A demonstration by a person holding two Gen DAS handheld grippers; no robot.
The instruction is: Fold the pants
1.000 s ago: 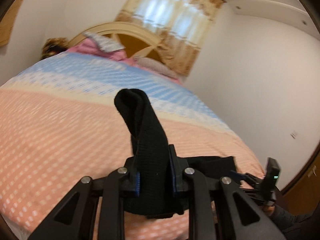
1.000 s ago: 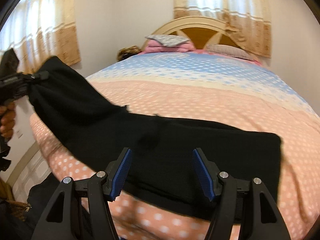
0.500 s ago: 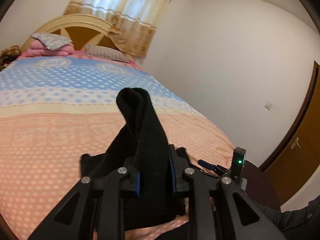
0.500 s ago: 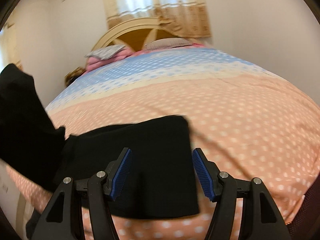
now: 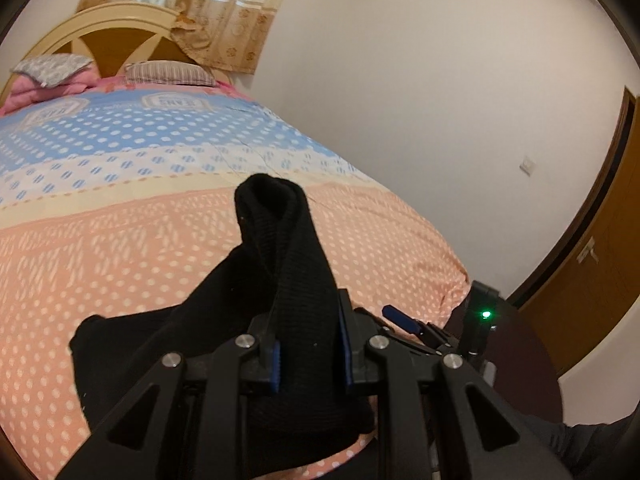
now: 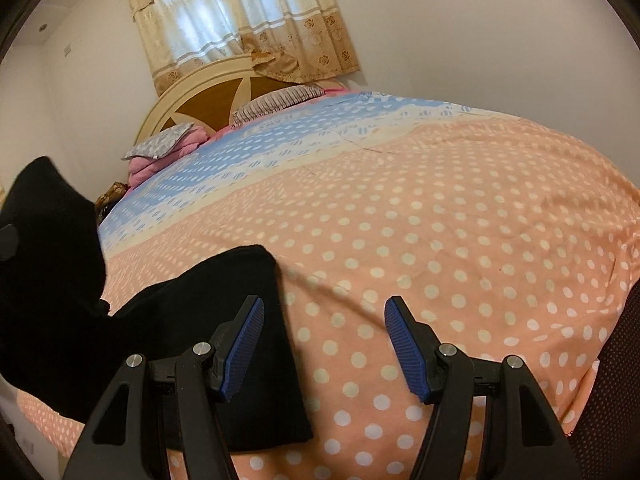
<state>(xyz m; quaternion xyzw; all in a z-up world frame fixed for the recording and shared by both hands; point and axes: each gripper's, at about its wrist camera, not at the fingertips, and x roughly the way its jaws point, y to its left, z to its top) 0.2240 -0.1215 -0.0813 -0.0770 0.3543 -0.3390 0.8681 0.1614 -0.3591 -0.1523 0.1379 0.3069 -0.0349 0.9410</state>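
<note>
The black pants (image 5: 168,344) lie on the bed near its foot edge. My left gripper (image 5: 308,344) is shut on a bunched end of the pants (image 5: 280,248), which sticks up between the blue pads and is lifted off the bed. In the right wrist view the pants (image 6: 192,340) lie at the lower left, with the lifted end (image 6: 44,240) at the far left. My right gripper (image 6: 324,344) is open and empty; its left finger is over the pants' right edge. The right gripper also shows in the left wrist view (image 5: 416,326).
The bed (image 6: 440,220) has a peach and blue dotted cover. Pillows and folded bedding (image 5: 52,76) lie by the cream headboard (image 5: 120,28). A white wall and a wooden door (image 5: 592,280) are at the right. A dark round surface (image 5: 528,344) stands beside the bed's foot.
My left gripper has carried the held end of the pants rightward over the rest, doubling the cloth. The flat part now looks shorter. The right gripper has stayed open and moved right.
</note>
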